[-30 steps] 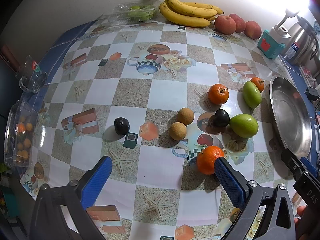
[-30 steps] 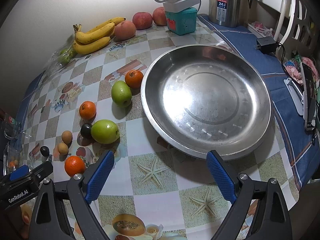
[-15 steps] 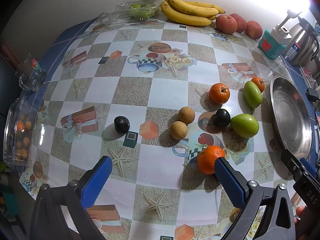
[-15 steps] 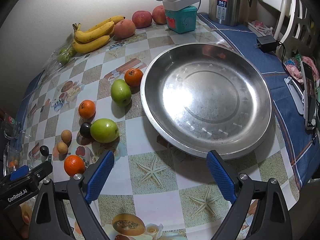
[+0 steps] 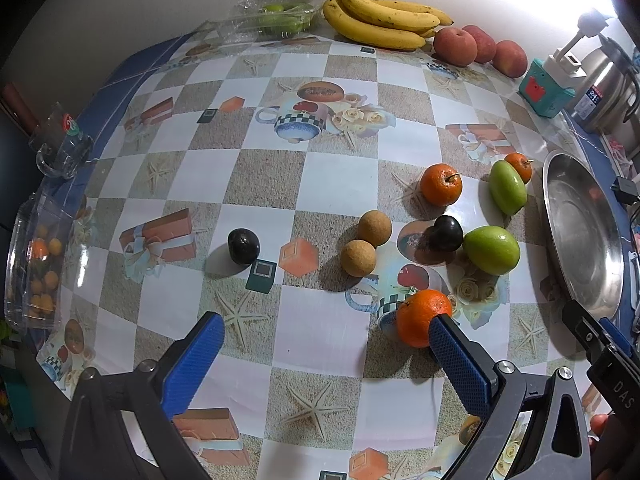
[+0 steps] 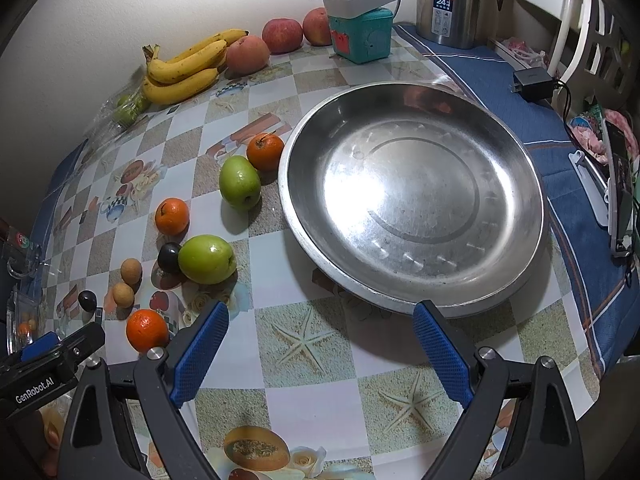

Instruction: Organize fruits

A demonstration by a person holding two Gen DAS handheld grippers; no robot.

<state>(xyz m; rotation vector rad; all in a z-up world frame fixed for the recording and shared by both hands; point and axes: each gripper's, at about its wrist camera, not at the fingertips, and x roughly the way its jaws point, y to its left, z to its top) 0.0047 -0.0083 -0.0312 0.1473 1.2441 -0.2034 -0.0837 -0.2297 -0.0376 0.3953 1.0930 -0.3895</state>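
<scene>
Loose fruit lies on the patterned tablecloth: a near orange, two tan round fruits, a dark plum, another dark fruit, two green fruits and two more oranges. A big steel basin stands empty to the right. My left gripper is open above the cloth, its right finger just in front of the near orange. My right gripper is open before the basin's near rim, holding nothing.
Bananas, three apples and a clear box of green fruit line the back wall. A teal box with a white power strip and a steel kettle stand behind the basin. A glass mug and a plastic box sit at the left edge.
</scene>
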